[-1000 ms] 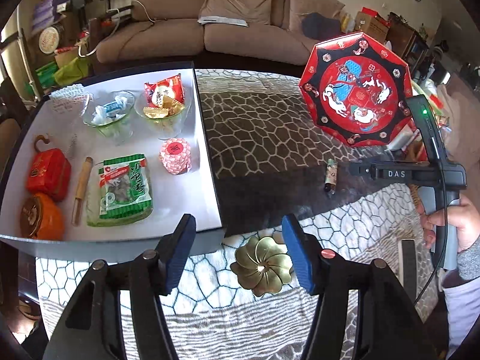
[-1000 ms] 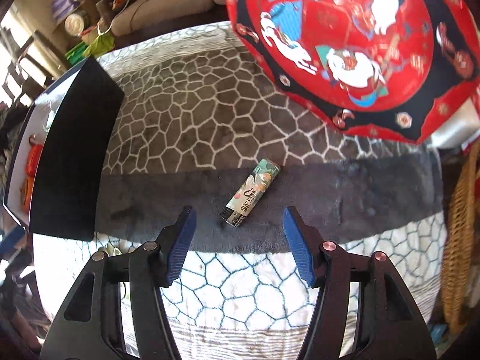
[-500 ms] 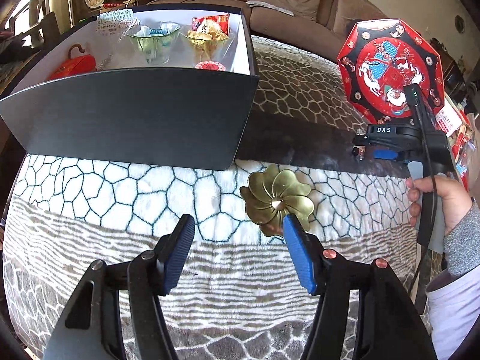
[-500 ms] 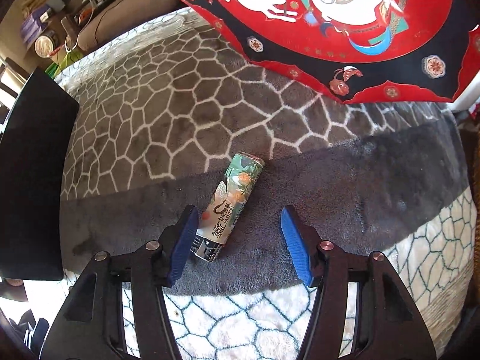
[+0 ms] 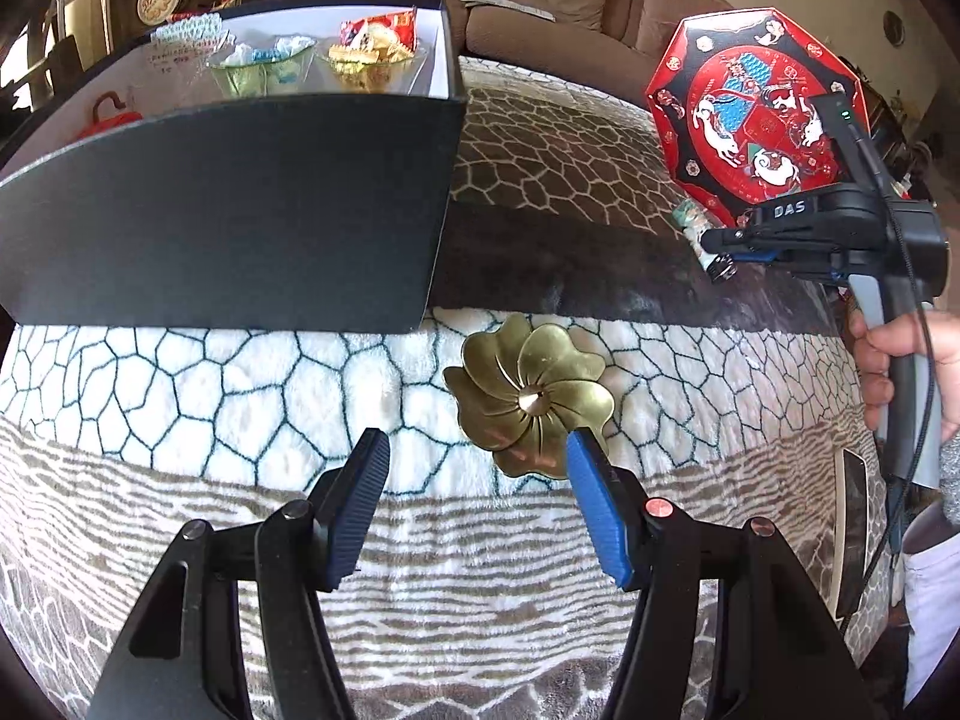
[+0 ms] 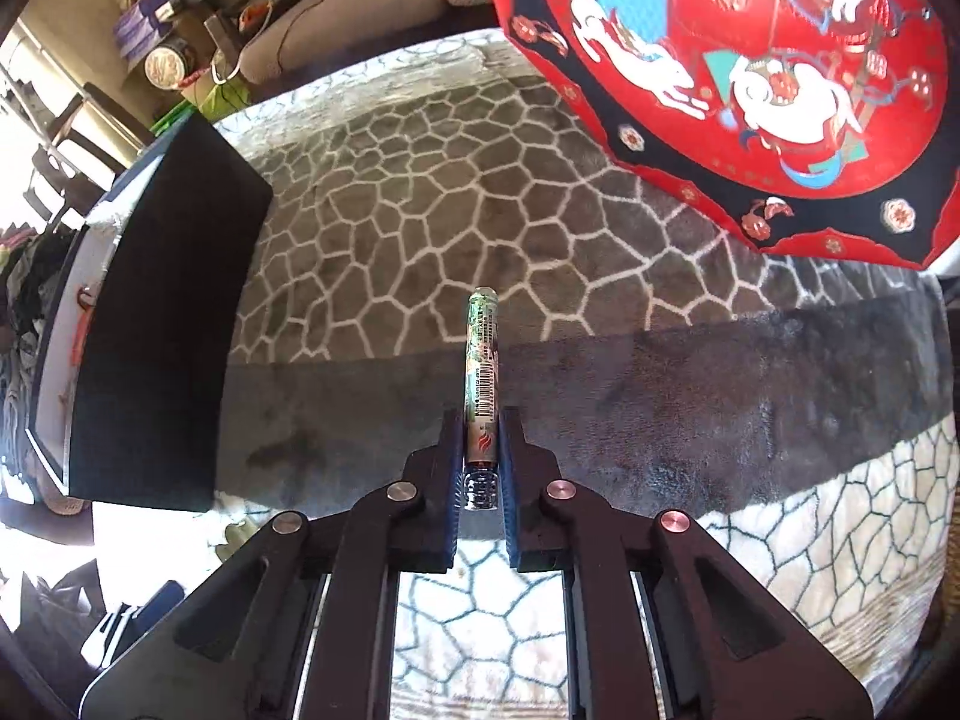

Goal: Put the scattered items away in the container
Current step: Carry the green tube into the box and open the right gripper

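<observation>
The right gripper is seen closed tight on a lighter, pinched near its metal end low in the frame centre, the printed body sticking out forward along the fingers. An end grip is probably used because the lighter is slim and was lying flat on the blanket.

The left gripper is held wide open with nothing between its pads, low over the blanket, lower centre of the left view. A brass flower dish is seen just ahead, the right pad overlapping its near edge; contact cannot be told. The wide opening is likely kept to straddle the dish.

The black box, the container, fills the upper left, its near wall hiding most contents; glass bowls show above the rim. A red octagonal tin stands propped at upper right.
</observation>
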